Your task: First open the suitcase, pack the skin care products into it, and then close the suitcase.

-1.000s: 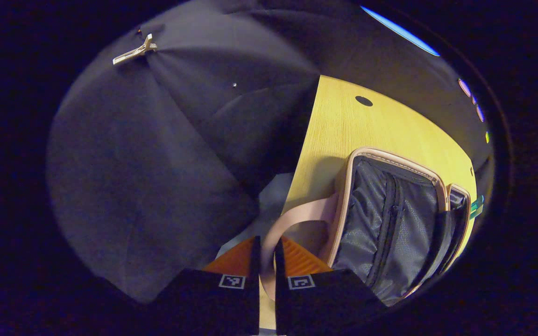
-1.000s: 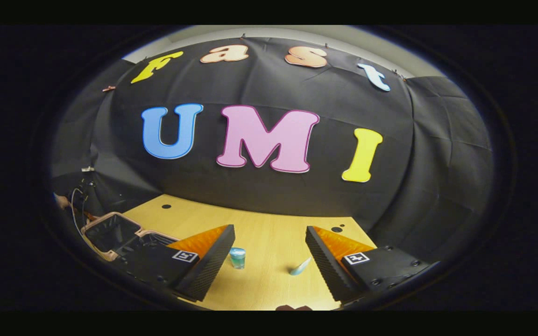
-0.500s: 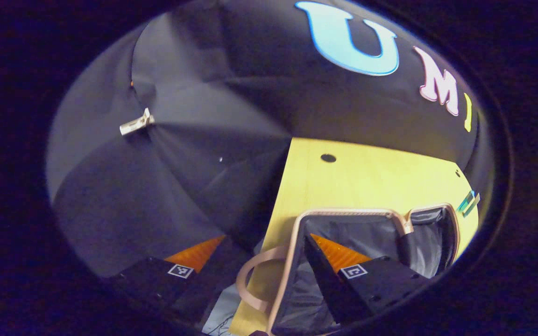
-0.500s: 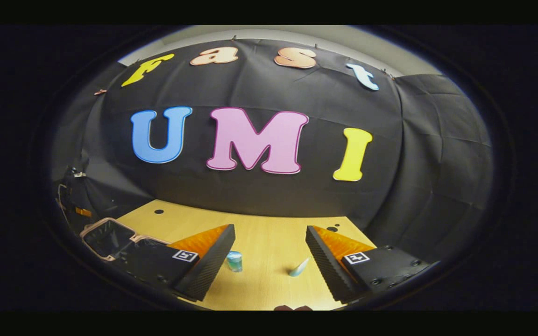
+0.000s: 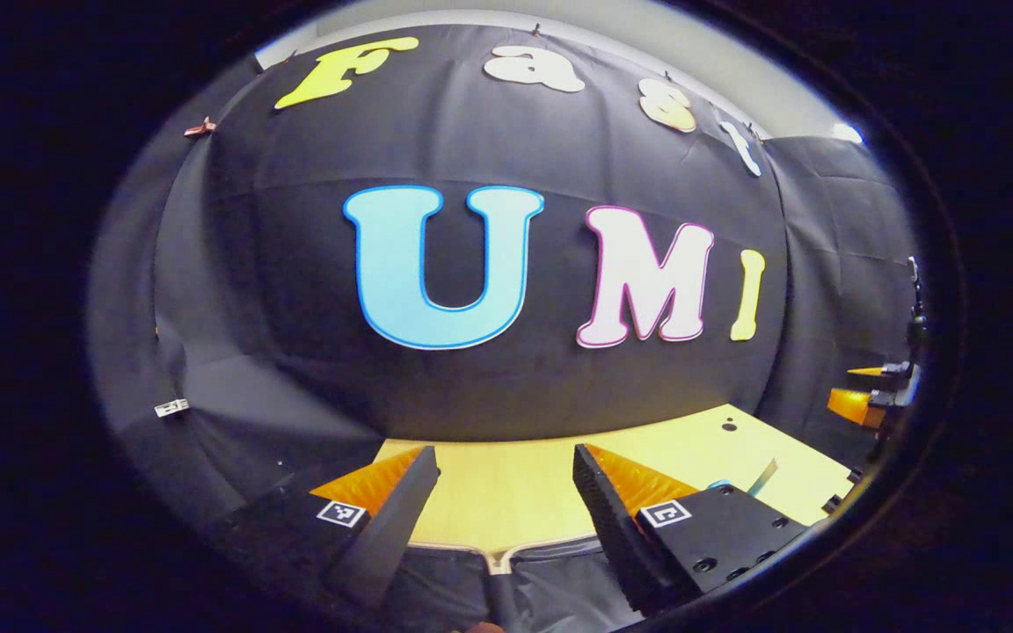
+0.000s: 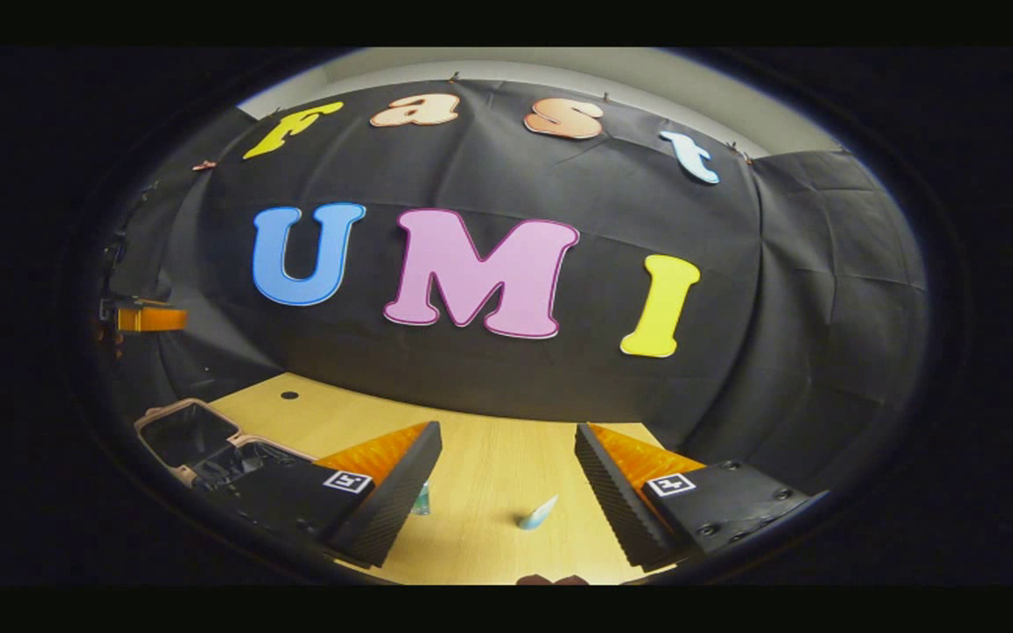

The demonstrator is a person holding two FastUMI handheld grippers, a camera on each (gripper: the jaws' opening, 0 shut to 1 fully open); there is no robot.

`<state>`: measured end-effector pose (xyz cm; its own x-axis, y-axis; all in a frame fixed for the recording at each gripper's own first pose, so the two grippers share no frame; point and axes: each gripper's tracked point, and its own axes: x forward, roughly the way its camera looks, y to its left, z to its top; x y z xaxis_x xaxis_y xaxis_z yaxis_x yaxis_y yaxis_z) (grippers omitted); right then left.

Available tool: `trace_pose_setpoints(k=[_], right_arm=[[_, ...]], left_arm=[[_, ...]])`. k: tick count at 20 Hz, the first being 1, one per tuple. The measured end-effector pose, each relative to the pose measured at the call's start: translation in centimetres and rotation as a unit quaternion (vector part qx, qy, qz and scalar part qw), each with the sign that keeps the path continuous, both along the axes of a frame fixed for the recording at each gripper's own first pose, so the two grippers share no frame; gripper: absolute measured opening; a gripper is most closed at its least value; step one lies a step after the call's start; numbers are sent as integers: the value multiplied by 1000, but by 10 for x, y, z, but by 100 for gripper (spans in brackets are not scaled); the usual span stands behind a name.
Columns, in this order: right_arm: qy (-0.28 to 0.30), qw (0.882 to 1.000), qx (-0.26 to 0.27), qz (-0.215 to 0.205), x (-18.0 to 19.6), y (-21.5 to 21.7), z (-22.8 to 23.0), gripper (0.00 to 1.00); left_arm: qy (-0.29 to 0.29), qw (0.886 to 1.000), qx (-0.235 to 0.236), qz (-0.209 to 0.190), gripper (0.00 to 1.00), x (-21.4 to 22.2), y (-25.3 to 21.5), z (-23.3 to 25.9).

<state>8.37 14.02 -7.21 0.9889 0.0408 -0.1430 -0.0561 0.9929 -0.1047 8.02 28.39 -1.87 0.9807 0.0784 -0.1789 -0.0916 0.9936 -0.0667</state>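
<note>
My left gripper (image 5: 505,492) stands with its jaws wide apart and nothing between them. Through the gap I see bare wooden table (image 5: 506,501) and, below it, the near rim of the suitcase (image 5: 550,580), which lies directly under the fingers. The case is open: its dark lining shows at the bottom of the left gripper view, edged by a pale pink border, with a dark strip running down its middle. I cannot tell from this view whether anything lies inside it.

My right gripper (image 6: 506,479) is likewise spread wide and grasps nothing. It hangs above the table (image 6: 489,457), apart from everything on it.

In the right gripper view the open suitcase (image 6: 190,435) sits at the left end of the table, both halves laid flat side by side, dark inside with the pink rim around each. The compartments look empty as far as I can see, though part of the nearer half is hidden behind my left finger.

Two skin care products lie on the table, outside the case. A small bluish jar (image 6: 420,501) stands upright just beside the tip of the right gripper's left finger, partly hidden by it. A pale blue tube (image 6: 538,512) lies tilted on the wood between the two fingers, nearer the right one.

At the far right of the left gripper view the other gripper (image 5: 867,400) shows, held above the table's end, and the tube (image 5: 763,476) is just visible beneath it.
</note>
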Motion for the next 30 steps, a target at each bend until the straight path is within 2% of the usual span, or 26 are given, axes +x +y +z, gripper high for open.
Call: trace_pose_setpoints(k=[3, 6, 9, 12, 15, 19, 24, 30], right_arm=[[10, 1000, -2, 7, 6, -12, -14, 96], [27, 1000, 8, 13, 10, -26, -37, 96], [50, 998, 7, 32, 19, -35, -66, 96], [64, 997, 8, 42, 29, -41, -85, 96], [84, 995, 11, 55, 39, -46, -105, 97], [113, 991, 6, 74, 50, -51, -133, 97], [153, 984, 14, 91, 63, -59, -166, 97], [198, 976, 17, 84, 63, -73, -208, 97]], left_arm=[[-3, 999, 3, -53, 97, 19, -102, -6], [12, 993, 13, -117, 97, 33, -189, -37], [55, 988, 33, -138, 97, 43, -250, -72], [91, 986, 24, -137, 98, 48, -268, -107], [150, 983, -3, -107, 98, 52, -275, -160], [189, 979, 6, -82, 98, 78, -282, -213], [229, 970, 7, -78, 98, 100, -286, -259], [262, 961, -12, -85, 99, 106, -296, -292]])
